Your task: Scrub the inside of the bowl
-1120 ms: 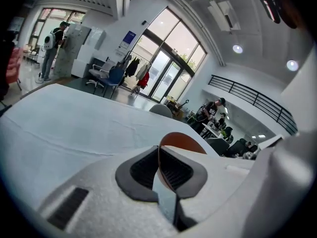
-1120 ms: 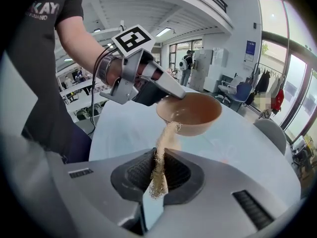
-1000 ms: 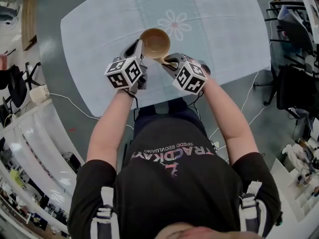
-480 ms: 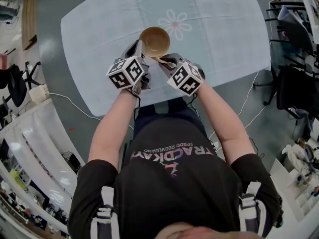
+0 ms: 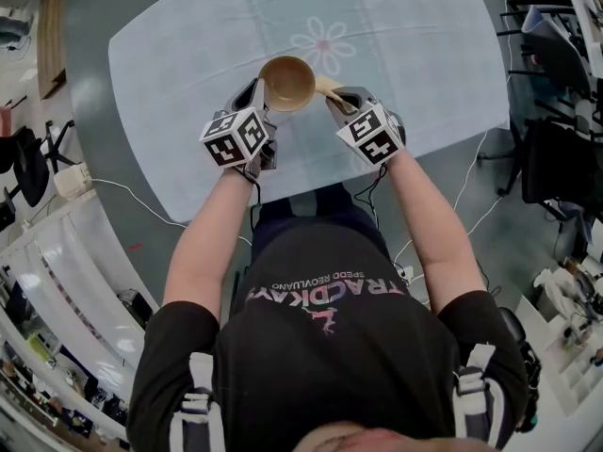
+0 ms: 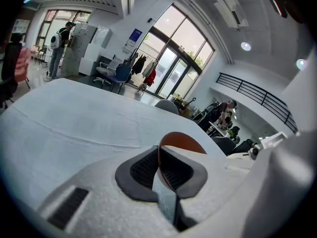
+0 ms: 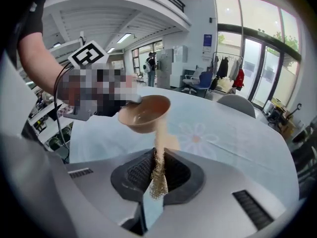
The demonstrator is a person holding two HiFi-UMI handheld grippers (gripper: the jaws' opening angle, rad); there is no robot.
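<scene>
Bowl (image 5: 287, 83) held above the table (image 5: 188, 55), near its near edge. Left gripper (image 5: 262, 99) clamped on the near-left rim, which is thin, stiff, probably light and slick, so a rim hold suits. Right gripper (image 5: 337, 102) pinches the tan fibrous scrubber (image 7: 159, 170) — soft, floppy — just right of the bowl, outside it.

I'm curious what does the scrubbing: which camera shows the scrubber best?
Right gripper view: the scrubber sits close-up, clamped in the right tool. Head view shows only its tan end; left gripper view, nothing.
</scene>
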